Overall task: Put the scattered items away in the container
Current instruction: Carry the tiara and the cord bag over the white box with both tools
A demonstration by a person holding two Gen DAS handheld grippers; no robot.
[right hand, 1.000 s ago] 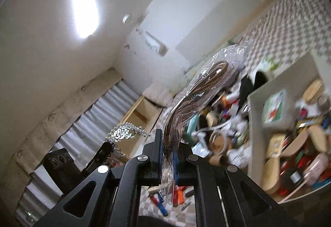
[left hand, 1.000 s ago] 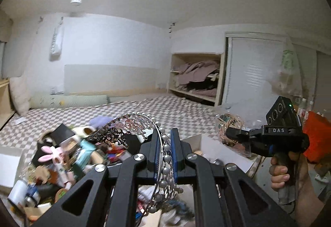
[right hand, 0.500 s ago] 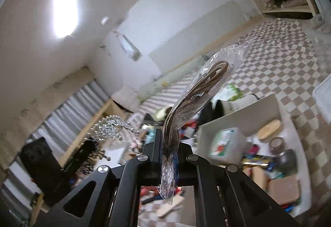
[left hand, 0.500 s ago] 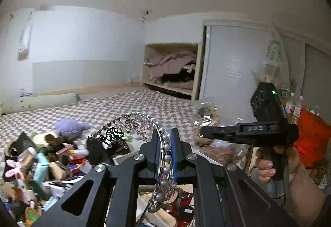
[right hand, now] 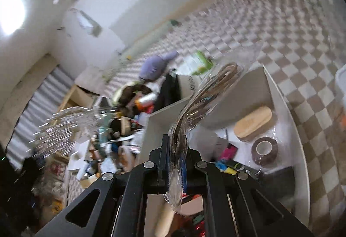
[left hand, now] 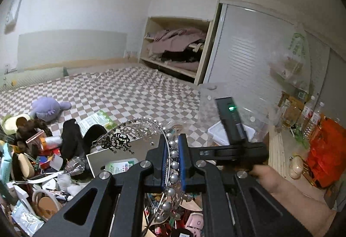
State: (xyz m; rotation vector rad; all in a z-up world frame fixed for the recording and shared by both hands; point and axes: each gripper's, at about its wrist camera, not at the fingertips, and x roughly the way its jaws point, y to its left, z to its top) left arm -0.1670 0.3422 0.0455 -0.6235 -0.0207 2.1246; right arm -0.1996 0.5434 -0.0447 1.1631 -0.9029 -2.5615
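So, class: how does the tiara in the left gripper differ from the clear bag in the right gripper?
The tiara is rigid silver metal edged with pearls; the clear bag is soft plastic holding brown cord. The tiara arches sideways; the bag stands upward. Both are pinched between shut fingers above the white bin.

1. The tiara (right hand: pixel 64 129) is a motion-smeared silver blur in the right wrist view; its detail cannot be read.
2. The left gripper (left hand: pixel 173 163) hides the container's (left hand: pixel 121 150) near part.
3. The label on the green-and-white bottle (left hand: pixel 121 166) is too small to read.
4. The plastic bag (left hand: pixel 237 111) looks smeared, its contents indistinct.
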